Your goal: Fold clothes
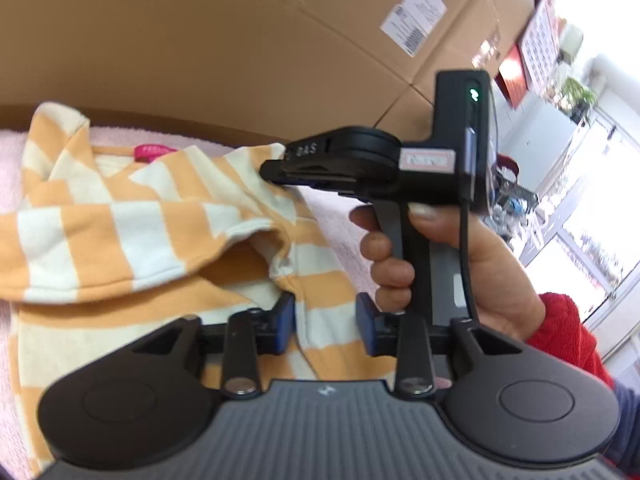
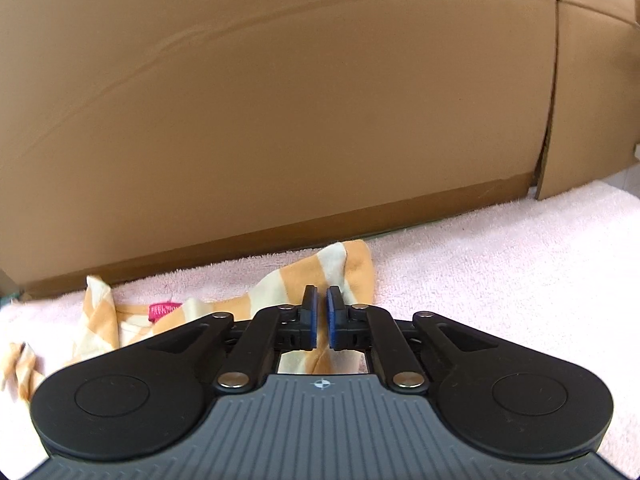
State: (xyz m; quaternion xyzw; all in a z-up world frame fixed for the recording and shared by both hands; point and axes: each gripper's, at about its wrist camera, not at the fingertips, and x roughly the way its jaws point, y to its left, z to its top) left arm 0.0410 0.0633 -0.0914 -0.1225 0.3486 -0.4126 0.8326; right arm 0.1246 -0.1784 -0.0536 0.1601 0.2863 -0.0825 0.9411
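Tongs: two | left tongs [image 1: 326, 322] parted; right tongs [image 2: 321, 316] closed | one striped shirt [image 1: 120, 232]

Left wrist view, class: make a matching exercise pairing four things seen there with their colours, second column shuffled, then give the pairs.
Things:
1. striped garment
2. neck label
3. box
4. sleeve

Colours:
A. red
B. brown
C. orange and cream
D. pink

Pairs: 1-C, 2-D, 3-B, 4-A

Both wrist cameras look down close over the striped shirt [image 1: 120, 220] toward the cardboard box [image 2: 280, 100].
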